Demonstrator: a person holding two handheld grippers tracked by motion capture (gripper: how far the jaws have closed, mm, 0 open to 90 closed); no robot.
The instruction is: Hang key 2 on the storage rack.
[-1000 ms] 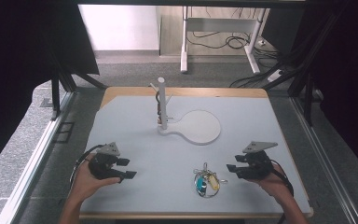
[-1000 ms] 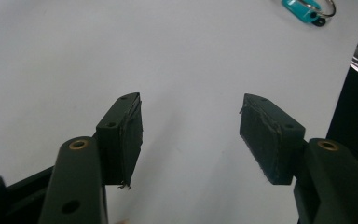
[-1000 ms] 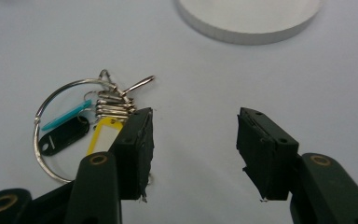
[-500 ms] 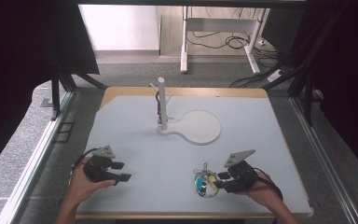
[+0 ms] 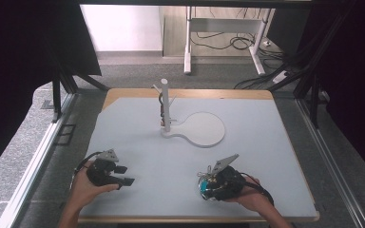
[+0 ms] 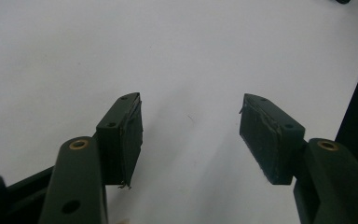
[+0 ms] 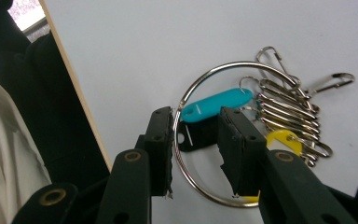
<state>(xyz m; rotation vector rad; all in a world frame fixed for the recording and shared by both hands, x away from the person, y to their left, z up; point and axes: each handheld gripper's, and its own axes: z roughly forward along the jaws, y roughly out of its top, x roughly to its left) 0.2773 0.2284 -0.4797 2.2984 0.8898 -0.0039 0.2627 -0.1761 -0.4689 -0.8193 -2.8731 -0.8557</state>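
The key ring [image 7: 214, 140] with its coloured tags lies flat near the counter's [image 5: 266, 142] front edge, right of centre. The right claw [image 7: 196, 149] has been closing, its jaws straddling the ring's wire, pads not yet pressing: the grasp is underway. Next it must pinch firmly, then lift, probably toward the white peg stand [image 5: 166, 107]. The left claw [image 6: 191, 135] rests wide open, holding nothing.
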